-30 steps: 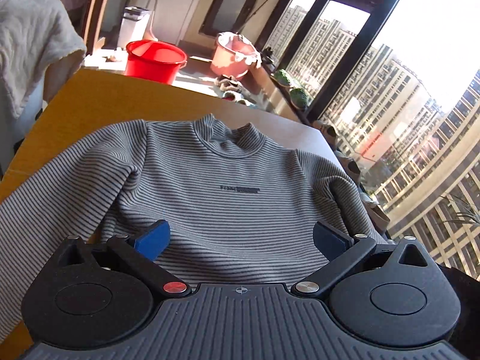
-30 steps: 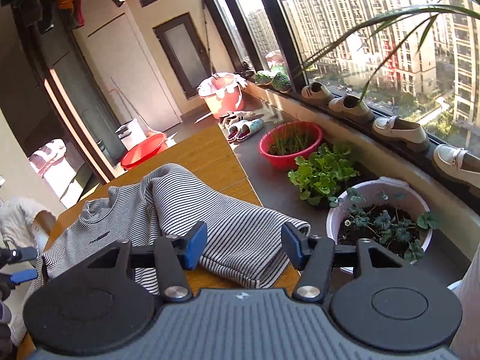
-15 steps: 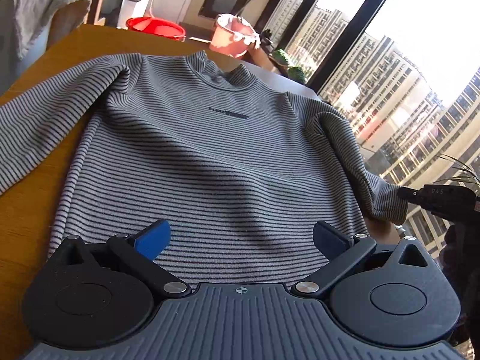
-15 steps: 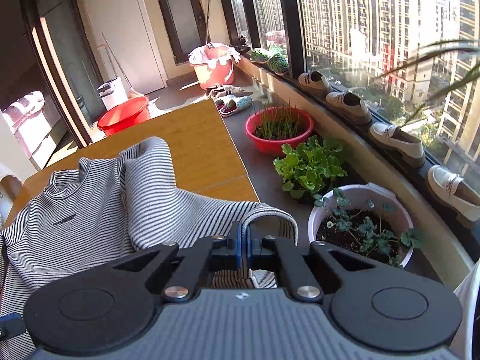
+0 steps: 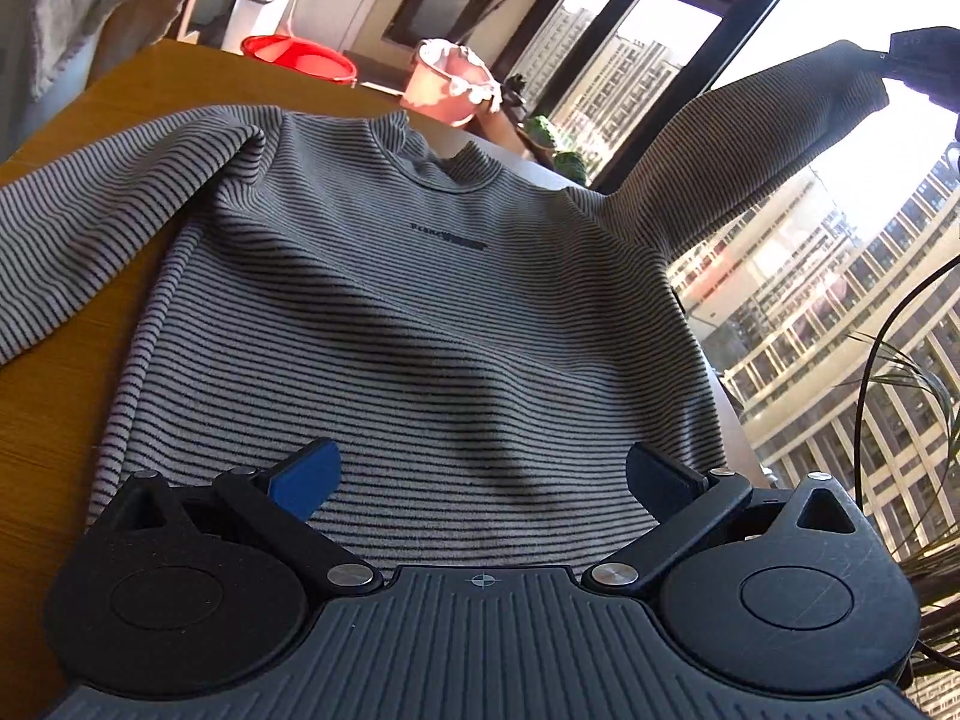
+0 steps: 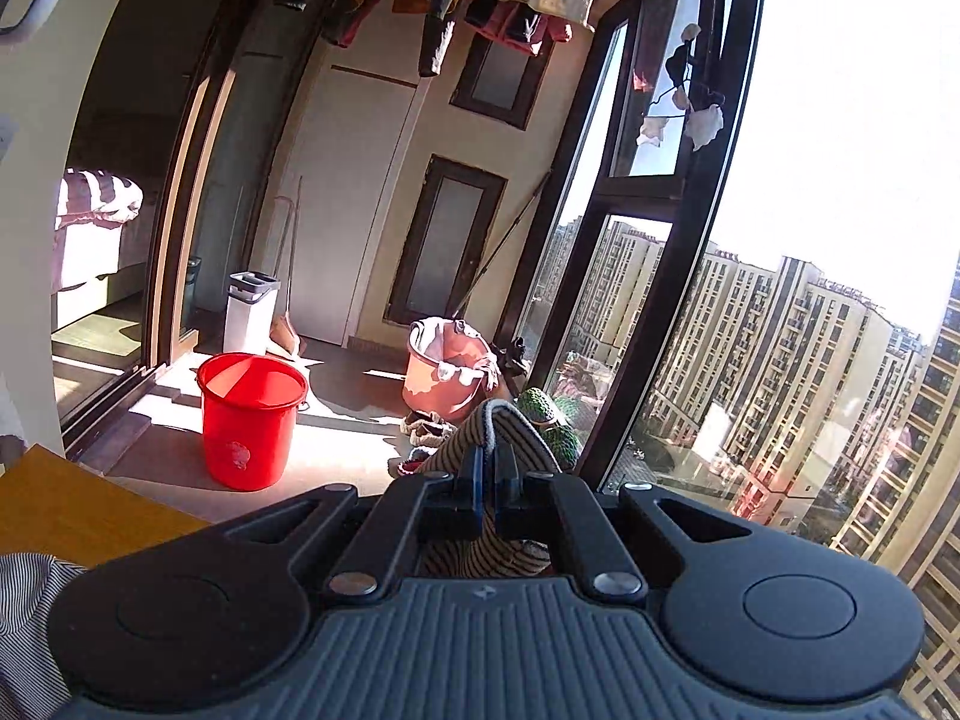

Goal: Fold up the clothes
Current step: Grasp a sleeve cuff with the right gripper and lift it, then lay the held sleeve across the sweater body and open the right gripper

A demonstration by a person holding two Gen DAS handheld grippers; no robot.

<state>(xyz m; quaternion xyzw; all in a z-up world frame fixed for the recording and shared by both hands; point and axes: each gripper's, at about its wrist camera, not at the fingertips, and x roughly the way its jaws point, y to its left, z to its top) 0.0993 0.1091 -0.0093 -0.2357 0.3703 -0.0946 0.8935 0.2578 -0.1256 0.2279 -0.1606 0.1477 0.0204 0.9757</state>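
Note:
A grey striped long-sleeve sweater (image 5: 384, 312) lies front up on the wooden table (image 5: 42, 420), collar away from me. My left gripper (image 5: 480, 474) is open and empty just above the sweater's hem. My right gripper (image 6: 487, 480) is shut on the cuff of the sweater's right sleeve (image 6: 498, 426). In the left wrist view that sleeve (image 5: 762, 144) is lifted high in the air up to the right gripper at the top right. The left sleeve (image 5: 90, 210) lies spread on the table.
A red bucket (image 6: 249, 420) and a pink bucket (image 6: 447, 366) stand on the floor beyond the table. A white bin (image 6: 251, 312) stands by the wall. Windows run along the right side. A white cloth (image 5: 78, 12) hangs at the far left.
My right gripper closed on the right sleeve's cuff and has lifted it high off the table. My left gripper moved in low over the sweater's hem and stays open.

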